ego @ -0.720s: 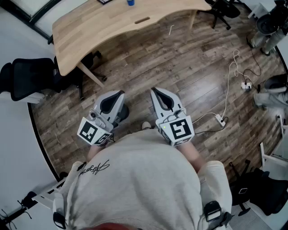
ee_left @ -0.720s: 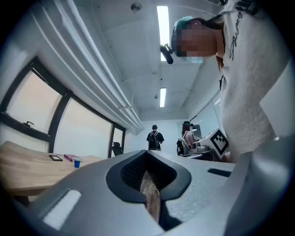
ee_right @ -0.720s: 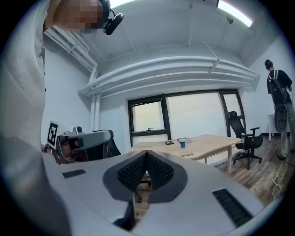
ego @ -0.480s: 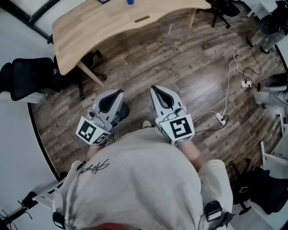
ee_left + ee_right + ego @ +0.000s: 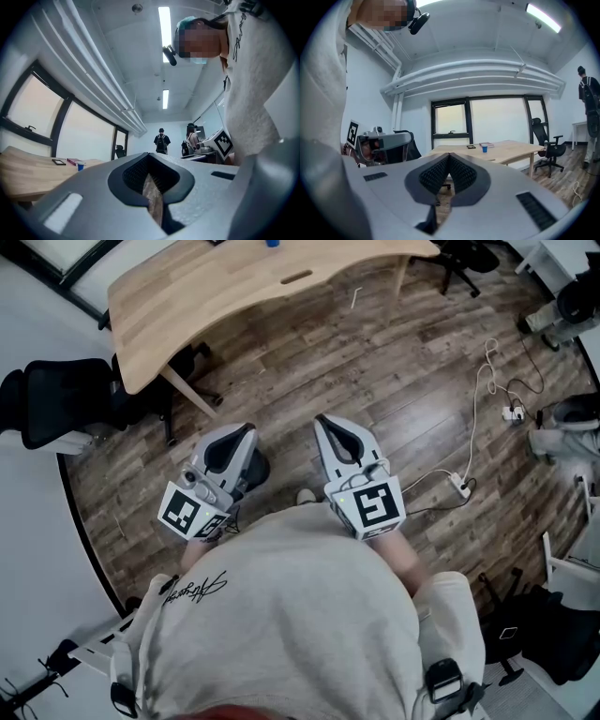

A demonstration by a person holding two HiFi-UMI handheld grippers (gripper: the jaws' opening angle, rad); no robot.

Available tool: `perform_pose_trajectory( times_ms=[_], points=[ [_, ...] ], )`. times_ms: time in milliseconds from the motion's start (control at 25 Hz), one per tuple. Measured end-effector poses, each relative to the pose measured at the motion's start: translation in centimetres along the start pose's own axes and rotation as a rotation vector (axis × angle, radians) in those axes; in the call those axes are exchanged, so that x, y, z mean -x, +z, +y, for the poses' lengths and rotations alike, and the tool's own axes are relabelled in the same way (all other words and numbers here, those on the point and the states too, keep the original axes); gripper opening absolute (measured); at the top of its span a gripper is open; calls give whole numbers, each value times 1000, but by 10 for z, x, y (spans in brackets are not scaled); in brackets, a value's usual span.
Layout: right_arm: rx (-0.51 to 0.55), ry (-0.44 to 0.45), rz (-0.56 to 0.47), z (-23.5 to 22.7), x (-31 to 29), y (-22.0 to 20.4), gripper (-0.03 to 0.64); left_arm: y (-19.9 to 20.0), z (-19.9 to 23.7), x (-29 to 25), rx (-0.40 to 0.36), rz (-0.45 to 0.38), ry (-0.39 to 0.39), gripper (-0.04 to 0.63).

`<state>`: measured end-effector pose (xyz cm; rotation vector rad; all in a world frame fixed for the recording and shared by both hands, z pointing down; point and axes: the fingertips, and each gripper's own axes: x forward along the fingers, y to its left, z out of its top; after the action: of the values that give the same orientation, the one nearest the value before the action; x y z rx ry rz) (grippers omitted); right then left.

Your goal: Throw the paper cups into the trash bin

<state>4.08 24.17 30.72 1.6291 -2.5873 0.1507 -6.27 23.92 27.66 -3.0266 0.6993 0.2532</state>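
Standing place: wooden floor (image 5: 375, 362), a little short of the desk (image 5: 206, 296), seen from above past a pale sweatshirt (image 5: 300, 615).
Left gripper (image 5: 246, 430): held close to the body, aimed toward the desk; jaws pressed together at the tips, gripping nothing, with only floor planks showing through the slit behind the pads.
Right gripper (image 5: 321, 420): just beside the left one but apart from it, aimed the same way; jaws closed tip to tip, empty.
Blue cup (image 5: 272, 244): upright on the far side of the desk top, cut by the top edge of the head view; well apart from both grippers.
Beside the cup: in the right gripper view, a book-like thing (image 5: 486, 145) just behind it and a flat dark thing (image 5: 471, 146) near it on the left.
Black office chair (image 5: 66, 404): left of the desk, by the pale wall.
Second office chair (image 5: 459, 263): at the desk's right end.
White cable (image 5: 478, 418): looped over the floor on the right, ending at a power strip (image 5: 459, 488).
Far end of the room: two standing figures (image 5: 161, 140) in the left gripper view, one with a backpack.
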Motion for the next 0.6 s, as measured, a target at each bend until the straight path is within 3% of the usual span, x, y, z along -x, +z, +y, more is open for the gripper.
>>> perform_pose_trajectory(
  times_ms=[600],
  points=[
    [-57,-66,-27,-4,14,-5,9,-3,-1,3,41,-5,-5,3]
  ],
)
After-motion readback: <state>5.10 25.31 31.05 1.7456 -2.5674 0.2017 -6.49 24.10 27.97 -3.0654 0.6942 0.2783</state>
